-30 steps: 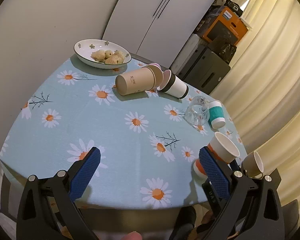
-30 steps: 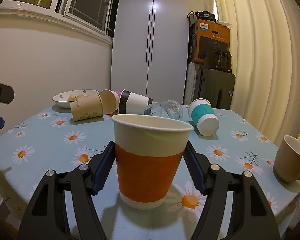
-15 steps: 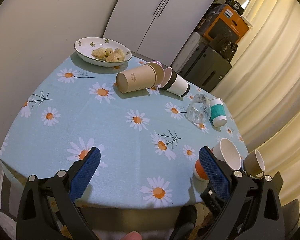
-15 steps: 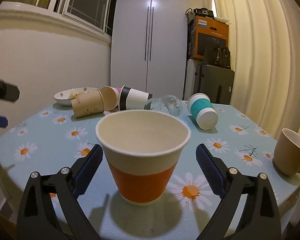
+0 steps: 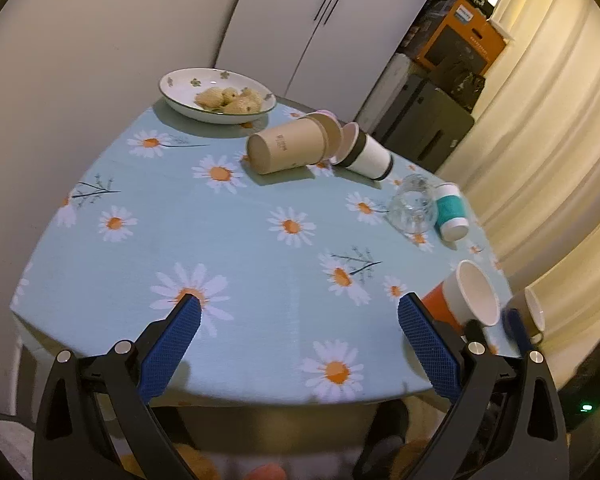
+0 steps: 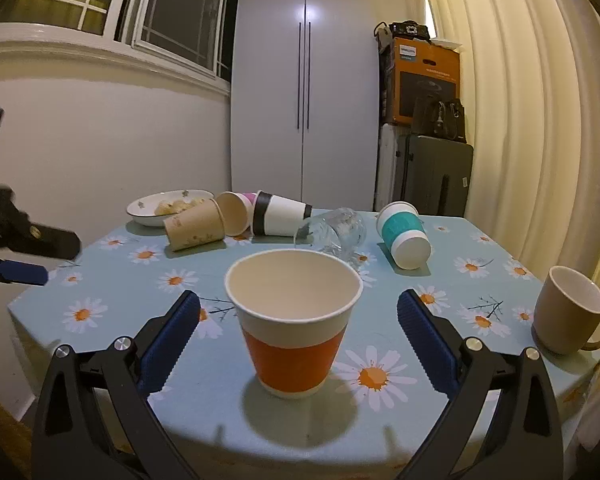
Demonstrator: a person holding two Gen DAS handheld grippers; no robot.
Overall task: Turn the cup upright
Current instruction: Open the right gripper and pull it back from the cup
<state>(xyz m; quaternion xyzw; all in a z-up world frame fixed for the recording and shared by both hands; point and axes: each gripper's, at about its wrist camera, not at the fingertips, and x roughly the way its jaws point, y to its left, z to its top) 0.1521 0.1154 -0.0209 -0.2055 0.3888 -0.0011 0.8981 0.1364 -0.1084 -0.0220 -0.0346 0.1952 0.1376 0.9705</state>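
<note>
Now the right gripper (image 6: 299, 318) has let go and opened wide, so the orange paper cup (image 6: 293, 322) stands upright between its fingers.

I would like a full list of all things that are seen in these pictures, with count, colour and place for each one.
table: 1, light blue daisy cloth, fills the foreground
orange cup: 1, orange and white, upright, between the right claw's fingers, not touched
mug: 1, beige, upright, right edge
teal cup: 1, teal and white, on its side
glass: 1, clear, on its side, left of the teal cup
black cup: 1, white with black band, on its side
pink cup: 1, on its side, mostly hidden
brown cup: 1, on its side, by the bowl
bowl: 1, white, far left, holds pale food
wardrobe: 1, white, behind
box: 1, orange, on suitcases
left claw: open
right claw: open
</note>
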